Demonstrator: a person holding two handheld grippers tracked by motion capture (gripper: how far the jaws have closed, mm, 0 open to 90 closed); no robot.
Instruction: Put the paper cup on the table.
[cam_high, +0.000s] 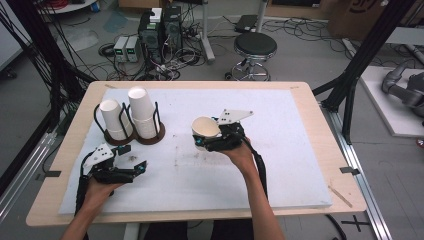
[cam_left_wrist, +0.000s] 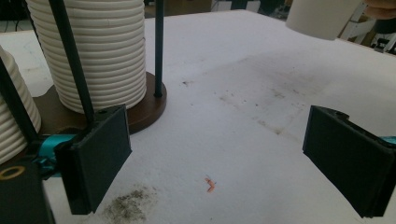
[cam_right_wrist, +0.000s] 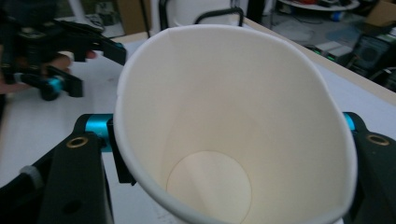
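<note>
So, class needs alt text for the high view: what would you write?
The right tool holds a white paper cup above a white-topped table. The left tool rests open near two cup stacks in dark holders.

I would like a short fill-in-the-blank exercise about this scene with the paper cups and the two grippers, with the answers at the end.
1. The right gripper is shut on a single paper ____.
2. The jaws of the left gripper stand ____, with nothing between them.
3. The cup stacks stand upside down in a holder with ____ brown bases.
4. Seen from inside, the held paper cup is ____.

Missing words: cup; open; two; empty
</note>
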